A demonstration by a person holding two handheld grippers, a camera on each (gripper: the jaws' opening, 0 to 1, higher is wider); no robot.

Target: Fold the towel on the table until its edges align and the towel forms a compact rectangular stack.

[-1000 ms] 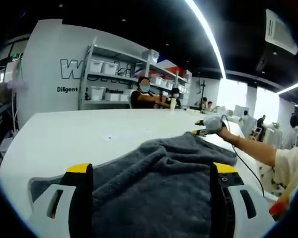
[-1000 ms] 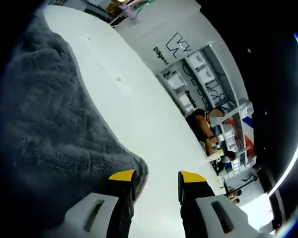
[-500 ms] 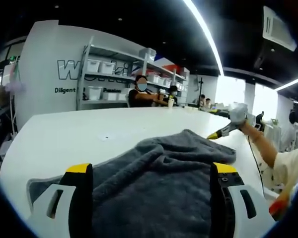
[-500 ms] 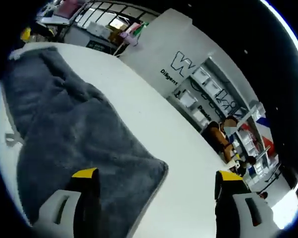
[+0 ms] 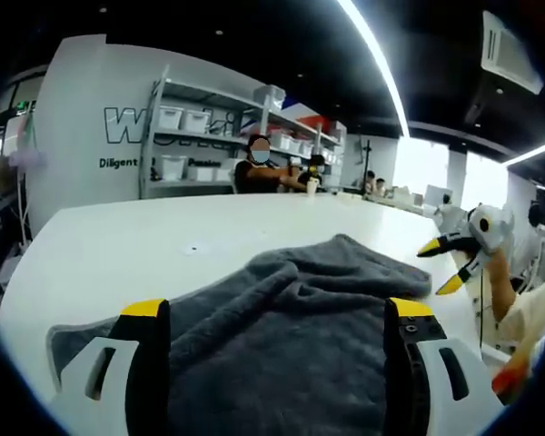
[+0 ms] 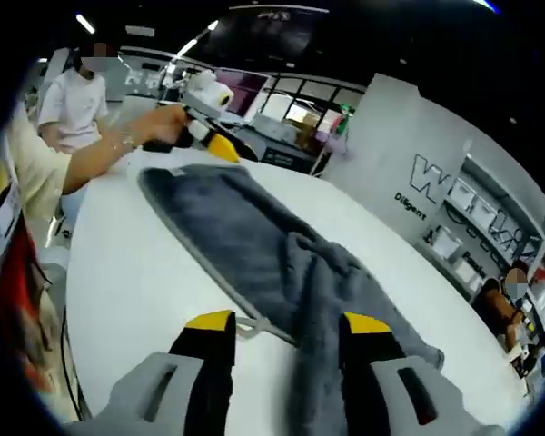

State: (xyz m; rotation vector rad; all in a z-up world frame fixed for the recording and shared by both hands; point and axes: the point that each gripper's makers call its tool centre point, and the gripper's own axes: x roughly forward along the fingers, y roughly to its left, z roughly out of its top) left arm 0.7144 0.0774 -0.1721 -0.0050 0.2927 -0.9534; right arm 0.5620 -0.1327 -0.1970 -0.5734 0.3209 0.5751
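In the left gripper view, the left gripper [image 5: 277,318] sat low over the table [image 5: 118,245] with its yellow-tipped jaws wide apart and nothing between them. The grey towel [image 5: 291,318] lay rumpled on the white tabletop, spreading under and between the jaws and reaching to a far corner toward the right. Past that corner, off the table's edge, the right gripper [image 5: 443,263] hung in the air in a person's hand, its two yellow tips parted and clear of the cloth. Behind the table stood a white wall with dark lettering and a shelf [image 5: 200,136] of white bins, with people seated near it.

In the right gripper view, the right gripper [image 6: 277,322] had its jaws apart, gripping nothing. The towel [image 6: 272,250] ran as a long strip across the table [image 6: 127,272], bunched into folds in its middle, its near edge showing a pale hem and a small loop just by the left jaw. At the strip's far end the left gripper [image 6: 220,147] rested at the towel's corner, held by a hand [image 6: 159,127]; whether its jaws pinched the cloth could not be told from here
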